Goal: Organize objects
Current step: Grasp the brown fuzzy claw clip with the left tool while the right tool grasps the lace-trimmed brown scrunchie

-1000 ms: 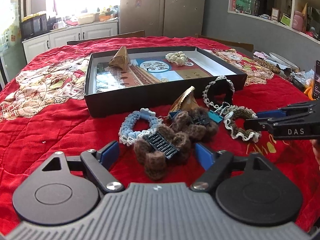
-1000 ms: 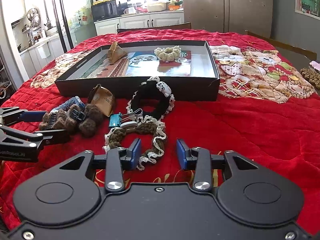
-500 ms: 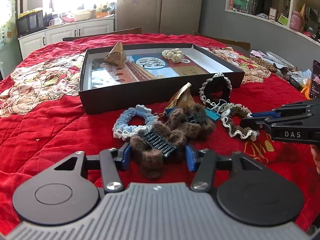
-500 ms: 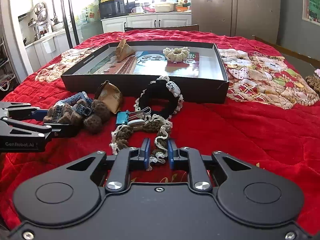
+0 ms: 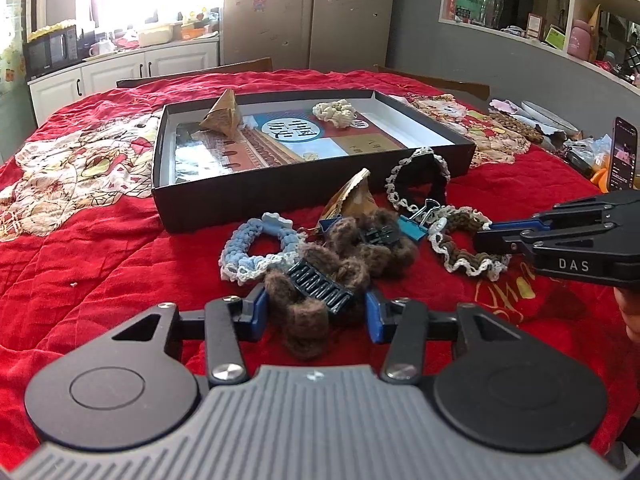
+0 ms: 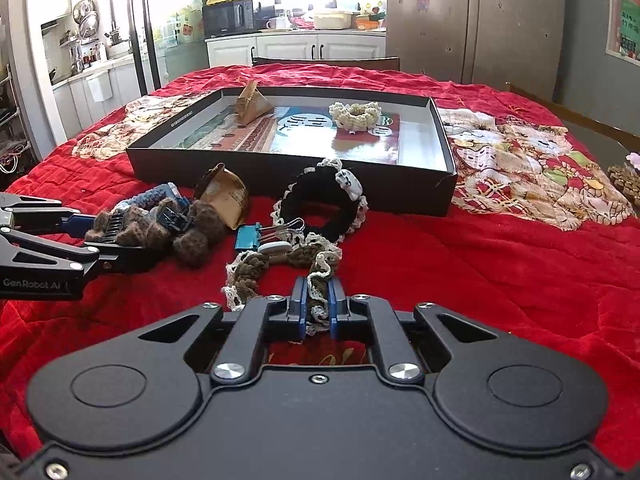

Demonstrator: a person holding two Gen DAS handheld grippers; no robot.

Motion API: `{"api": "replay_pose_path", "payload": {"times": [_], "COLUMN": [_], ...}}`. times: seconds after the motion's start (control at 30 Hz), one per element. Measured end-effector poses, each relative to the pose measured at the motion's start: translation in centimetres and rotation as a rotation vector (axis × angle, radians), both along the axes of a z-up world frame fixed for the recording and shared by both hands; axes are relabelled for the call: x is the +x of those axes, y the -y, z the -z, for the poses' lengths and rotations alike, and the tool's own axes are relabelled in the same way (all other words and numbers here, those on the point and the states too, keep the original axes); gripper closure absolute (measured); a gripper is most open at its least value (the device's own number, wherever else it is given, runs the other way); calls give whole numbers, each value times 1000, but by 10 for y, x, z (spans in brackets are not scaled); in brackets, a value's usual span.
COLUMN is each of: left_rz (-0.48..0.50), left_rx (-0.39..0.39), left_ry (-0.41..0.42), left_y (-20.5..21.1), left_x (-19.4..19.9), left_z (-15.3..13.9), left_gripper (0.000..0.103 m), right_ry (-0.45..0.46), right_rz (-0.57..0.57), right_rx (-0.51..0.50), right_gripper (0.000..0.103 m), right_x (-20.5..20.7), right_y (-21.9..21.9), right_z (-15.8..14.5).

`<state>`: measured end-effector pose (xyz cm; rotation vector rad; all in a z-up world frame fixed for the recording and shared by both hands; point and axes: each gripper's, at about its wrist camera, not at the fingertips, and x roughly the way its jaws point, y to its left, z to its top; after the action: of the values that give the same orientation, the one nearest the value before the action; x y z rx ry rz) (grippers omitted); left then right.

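Both grippers grip hair accessories before the tray

Left gripper [image 5: 314,312] has just been closing around the brown fuzzy hair claw [image 5: 316,292]; right gripper [image 6: 316,304] pinches the brown lace-trimmed scrunchie [image 6: 280,264]. Lift both straight up, then carry toward the black tray [image 6: 444,160] at 12 o'clock.

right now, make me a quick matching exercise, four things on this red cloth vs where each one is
Things:
1. cream scrunchie
2. brown scrunchie with white trim
3. fuzzy brown hair clip
4. black scrunchie

Places:
A. between the left gripper fingers
B. on the cloth beside the box
C. inside the black box
D. pinched in the right gripper

Pairs: 1-C, 2-D, 3-A, 4-B
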<state>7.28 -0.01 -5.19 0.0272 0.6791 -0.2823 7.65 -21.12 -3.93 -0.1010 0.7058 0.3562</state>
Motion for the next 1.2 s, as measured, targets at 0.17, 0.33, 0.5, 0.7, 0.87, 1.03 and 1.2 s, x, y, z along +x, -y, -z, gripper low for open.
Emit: {"api": "replay_pose_path", "payload": {"times": [0.17, 0.33, 0.5, 0.7, 0.87, 1.03, 1.2], "left_rz": [11, 22, 31, 40, 46, 50, 52], "left_rx": [-1, 4, 7, 6, 1, -4, -8], "left_ry": [11, 24, 34, 44, 55, 67, 75], "left_y": [1, 3, 5, 6, 6, 7, 6], "left_x": [-5, -9, -12, -14, -16, -17, -17], "left_z": [-6, -11, -16, -21, -26, -31, -35], "left_gripper": [53, 53, 53, 53, 53, 53, 53], "right_ry": [16, 32, 46, 68, 91, 110, 122], "right_rz": [-10, -18, -26, -46, -56, -60, -62], "right_rx": [-9, -14, -13, -12, -12, -8, -7], "right_gripper": [93, 93, 93, 93, 93, 93, 93], "right_x": [-4, -7, -11, -17, -22, -24, -25], "right_y": [-1, -2, -2, -4, -5, -5, -6], "right_z": [-5, -11, -17, -26, -35, -42, -47]}}
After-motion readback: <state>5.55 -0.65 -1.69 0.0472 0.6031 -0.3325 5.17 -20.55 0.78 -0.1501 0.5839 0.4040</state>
